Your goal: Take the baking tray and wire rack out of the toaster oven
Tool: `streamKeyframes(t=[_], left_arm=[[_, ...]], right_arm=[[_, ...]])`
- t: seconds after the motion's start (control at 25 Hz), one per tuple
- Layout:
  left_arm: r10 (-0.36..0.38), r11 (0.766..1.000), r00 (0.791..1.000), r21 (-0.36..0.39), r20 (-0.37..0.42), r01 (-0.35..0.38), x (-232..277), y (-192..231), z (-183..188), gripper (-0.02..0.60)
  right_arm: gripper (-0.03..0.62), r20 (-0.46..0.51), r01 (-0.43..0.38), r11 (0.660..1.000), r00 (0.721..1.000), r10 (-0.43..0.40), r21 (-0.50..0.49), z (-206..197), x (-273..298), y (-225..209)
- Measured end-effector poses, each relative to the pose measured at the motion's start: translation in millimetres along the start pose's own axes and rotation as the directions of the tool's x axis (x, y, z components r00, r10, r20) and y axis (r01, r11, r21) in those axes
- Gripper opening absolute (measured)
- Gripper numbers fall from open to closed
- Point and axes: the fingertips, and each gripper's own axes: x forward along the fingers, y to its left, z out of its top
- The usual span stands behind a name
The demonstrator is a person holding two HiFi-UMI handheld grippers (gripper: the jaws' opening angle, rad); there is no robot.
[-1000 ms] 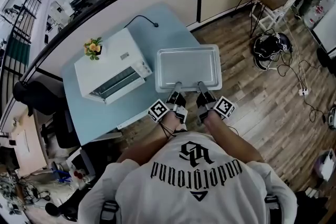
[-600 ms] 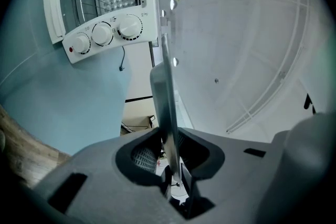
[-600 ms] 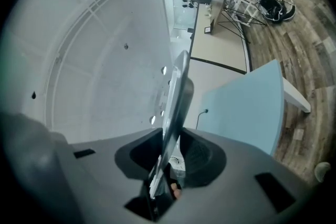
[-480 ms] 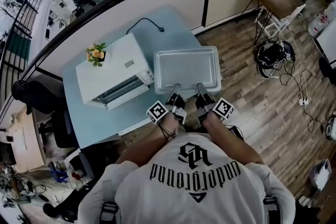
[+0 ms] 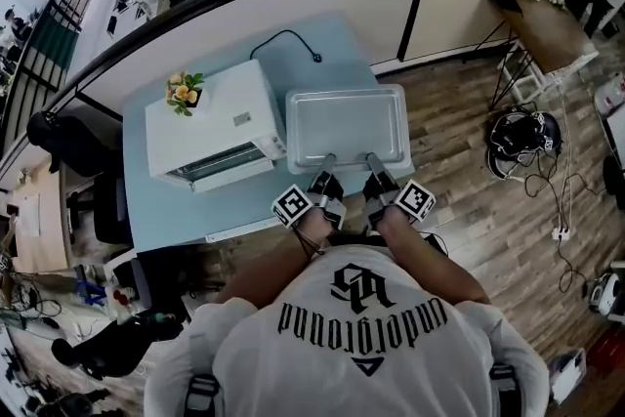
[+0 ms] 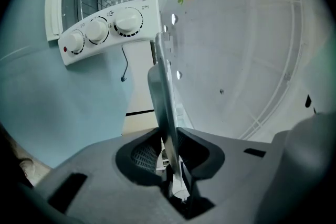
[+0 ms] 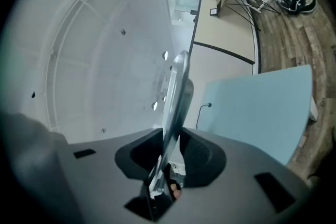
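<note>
While the left gripper [image 5: 329, 163] and right gripper [image 5: 372, 161] each clamp the tray [image 5: 347, 117] rim (oven [image 5: 210, 132] at its 9 o'clock), the person should hold it level and lower both sides together.

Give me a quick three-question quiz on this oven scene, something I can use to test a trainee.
1. True or false: the left gripper and the right gripper are both clamped on the near rim of the baking tray.
2. What sits on top of the toaster oven? A) a small bunch of flowers B) a mug C) a folded cloth
3. Fill in: in the head view, the tray lies to the ___ of the oven, over the light blue table.

Key: 1 true; 2 A; 3 right.
</note>
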Motion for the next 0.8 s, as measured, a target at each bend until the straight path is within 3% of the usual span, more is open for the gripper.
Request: streamKeyframes(t=[0.12,0.44,0.6,0.72,0.8], left_arm=[[0.004,1.0,0.999,-0.009,0.053,-0.003,13.0,0.4,-0.3,0.094],[0.04,0.999,0.985,0.001,0.168,-0.04,38.0,7.0,-13.9,0.094],[0.066,0.998,0.976,-0.012,0.209,-0.065,33.5,12.9,-17.1,0.091],[0.089,0.996,0.969,-0.018,0.231,-0.087,32.9,17.6,-12.8,0.092],[0.102,0.995,0.966,-0.019,0.239,-0.101,32.3,23.4,-10.3,0.092]], right_arm=[[0.106,-0.051,-0.054,0.999,0.997,0.054,0.009,13.0,14.5,-0.4],[0.106,-0.178,-0.014,1.0,0.984,0.012,-0.009,46.3,22.6,-20.1],[0.109,-0.232,-0.07,0.997,0.97,0.071,0.012,42.9,28.8,-23.0],[0.109,-0.268,-0.014,1.0,0.963,0.018,0.017,39.5,32.2,-31.3],[0.109,-0.283,-0.026,0.999,0.959,0.033,0.026,36.2,37.7,-33.9]])
